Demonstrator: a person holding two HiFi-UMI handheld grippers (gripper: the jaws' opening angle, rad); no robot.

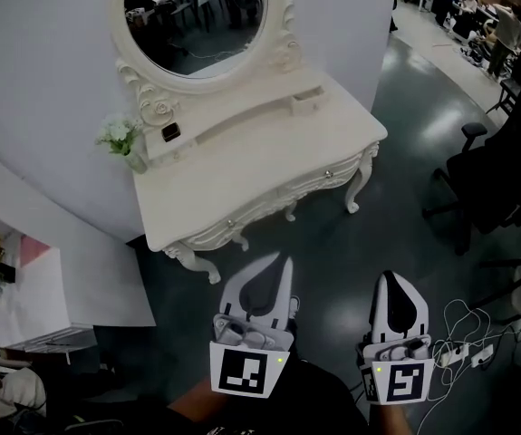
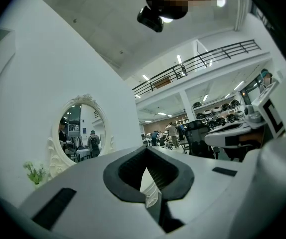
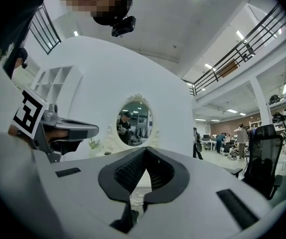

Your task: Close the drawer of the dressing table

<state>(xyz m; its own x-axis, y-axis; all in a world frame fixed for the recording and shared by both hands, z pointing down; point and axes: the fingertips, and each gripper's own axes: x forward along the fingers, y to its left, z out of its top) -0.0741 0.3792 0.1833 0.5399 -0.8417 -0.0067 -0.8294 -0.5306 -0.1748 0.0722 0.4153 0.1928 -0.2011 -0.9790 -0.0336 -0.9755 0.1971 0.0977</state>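
Left claw (image 1: 284,265) and right claw (image 1: 390,281), both closed and empty, hung well apart from the counter (image 1: 242,152). Its drawer front (image 1: 278,199) ran lower left to upper right, facing them; an office chair (image 1: 487,179) stood at right.

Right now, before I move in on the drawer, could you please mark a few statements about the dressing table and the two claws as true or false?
1. The left claw and the right claw are both shut with nothing between them. True.
2. The left claw touches the dressing table. False: both claws are over the floor, short of the table.
3. In the head view, flowers stand at the tabletop's left end. True.
4. The mirror is rectangular. False: it is oval.
5. A black office chair stands to the table's right in the head view. True.
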